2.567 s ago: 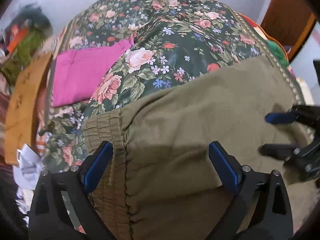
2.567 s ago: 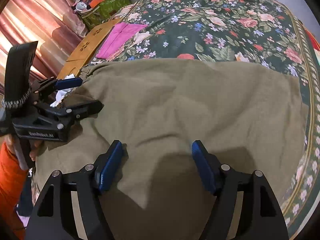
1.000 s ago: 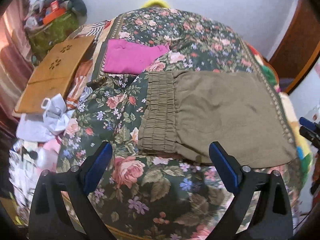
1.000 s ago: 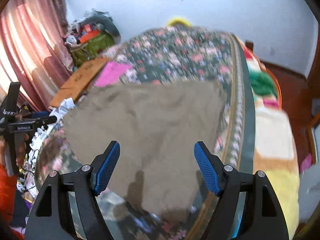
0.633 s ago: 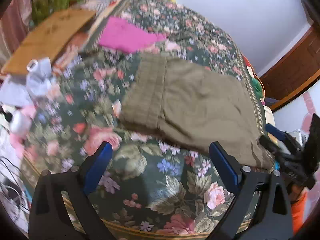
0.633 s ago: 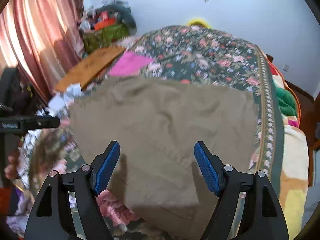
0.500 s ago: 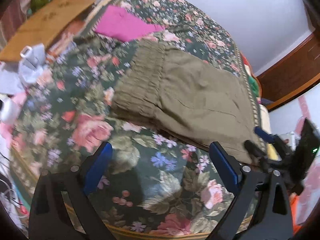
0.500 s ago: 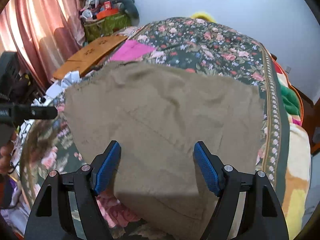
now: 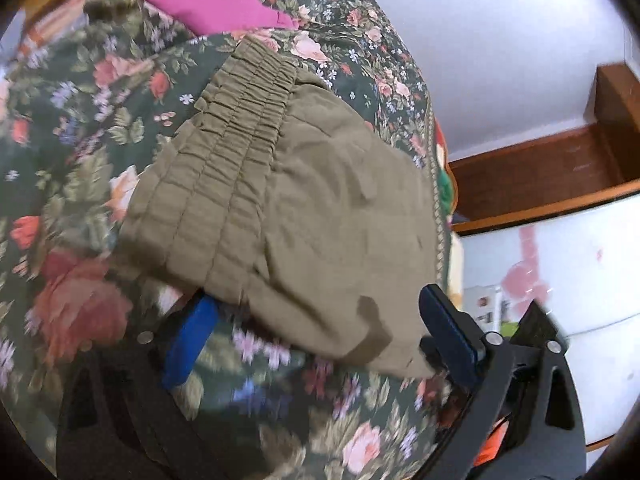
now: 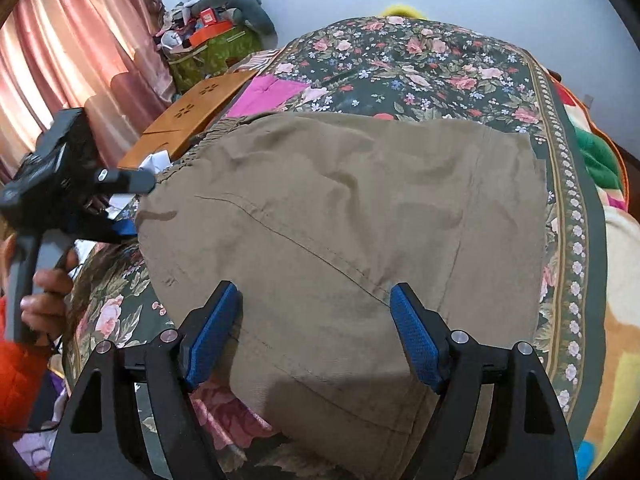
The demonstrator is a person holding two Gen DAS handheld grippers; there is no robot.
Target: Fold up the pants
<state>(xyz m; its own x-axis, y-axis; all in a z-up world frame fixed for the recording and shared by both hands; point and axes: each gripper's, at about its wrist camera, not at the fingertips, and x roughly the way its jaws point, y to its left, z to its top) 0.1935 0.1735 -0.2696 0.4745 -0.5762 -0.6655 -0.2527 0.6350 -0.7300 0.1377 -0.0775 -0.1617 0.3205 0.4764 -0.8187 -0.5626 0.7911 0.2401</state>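
Observation:
The olive-green pants lie folded flat on the floral bedspread, with the gathered elastic waistband at their left end. My left gripper is open, its jaws straddling the pants' near edge at the waistband corner; the left pad is partly under the cloth. In the right wrist view the pants fill the middle. My right gripper is open just above their near edge. The left gripper shows there at the pants' left edge.
A folded magenta cloth lies on the bed beyond the pants. A wooden board and a heap of bags stand at the left by pink curtains. A colourful blanket hangs at the bed's right edge.
Both grippers have come back down towards the pants after pulling away. The left one has swung in to the waistband corner; the right one has closed in on the near edge.

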